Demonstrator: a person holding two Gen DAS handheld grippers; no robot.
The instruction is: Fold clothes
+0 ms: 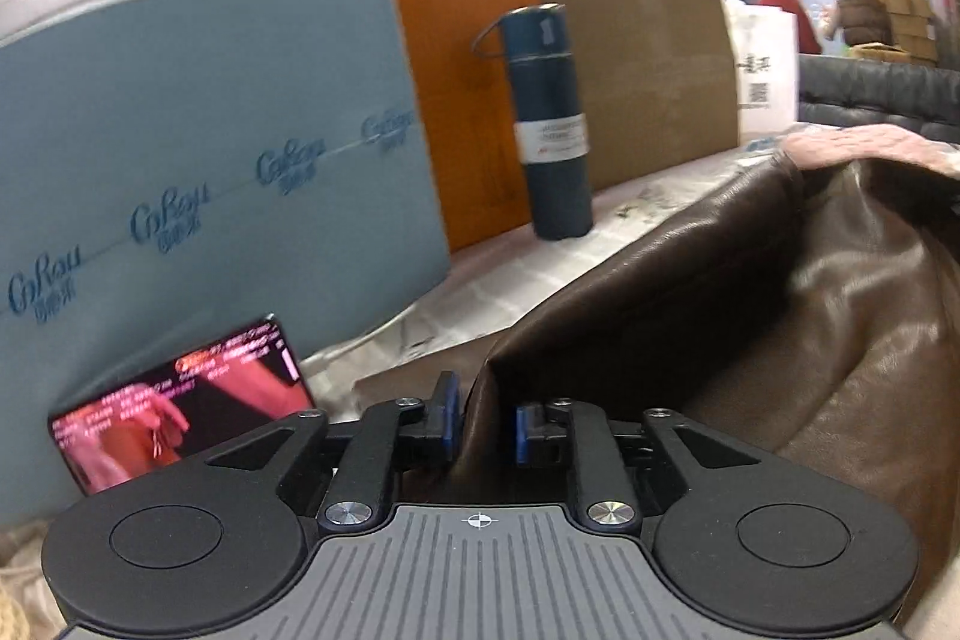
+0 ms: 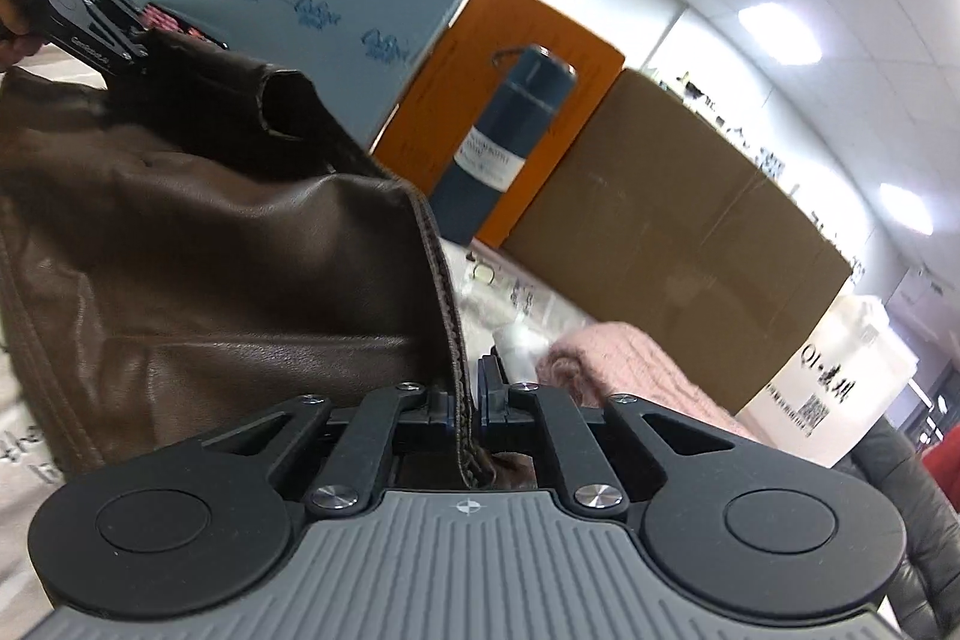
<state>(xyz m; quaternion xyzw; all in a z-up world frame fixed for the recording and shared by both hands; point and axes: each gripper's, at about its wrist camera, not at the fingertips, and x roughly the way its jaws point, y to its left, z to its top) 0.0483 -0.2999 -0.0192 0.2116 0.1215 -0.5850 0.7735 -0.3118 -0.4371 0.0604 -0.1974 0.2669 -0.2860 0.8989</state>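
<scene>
Both the left tool point(image 1: 486, 427) and right tool point(image 2: 463, 409) pinch the brown leather jacket point(image 1: 720, 310).

We could not read the blurred phone screen point(image 1: 180, 400); the brown jacket point(image 1: 750, 310) ran past the frame's right edge.

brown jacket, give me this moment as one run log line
task: fold clothes | left gripper: shut on brown jacket | right gripper: shut on ribbed hem | jacket raised between both | bottle upright behind
</scene>
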